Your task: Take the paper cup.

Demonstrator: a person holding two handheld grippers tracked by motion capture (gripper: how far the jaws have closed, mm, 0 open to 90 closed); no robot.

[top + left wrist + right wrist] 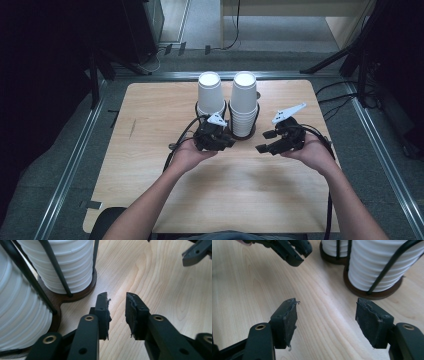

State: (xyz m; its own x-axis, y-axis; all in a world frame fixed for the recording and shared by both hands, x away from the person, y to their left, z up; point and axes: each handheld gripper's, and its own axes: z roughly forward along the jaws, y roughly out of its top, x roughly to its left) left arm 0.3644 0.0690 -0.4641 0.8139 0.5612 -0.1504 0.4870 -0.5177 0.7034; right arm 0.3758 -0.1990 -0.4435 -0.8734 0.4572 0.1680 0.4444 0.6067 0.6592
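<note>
White paper cups sit stacked in the 2-post black wire holder (243, 134), none lifted yet.
Beside it, left gripper (117, 305) jaws stand narrow and empty, right gripper (327, 312) jaws wide and empty.

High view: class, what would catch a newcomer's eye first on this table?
Two tall stacks of white paper cups stand in a black wire holder on a dark round wooden base, at the far middle of the pale wooden table. Just before them, the left gripper and right gripper hover empty, fingers apart.

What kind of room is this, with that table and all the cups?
Probably a lab or recording workspace: a small wooden table on grey carpet, framed by metal floor rails, with dark stand legs and cables around. Stacked paper cups look like practice props.
</note>
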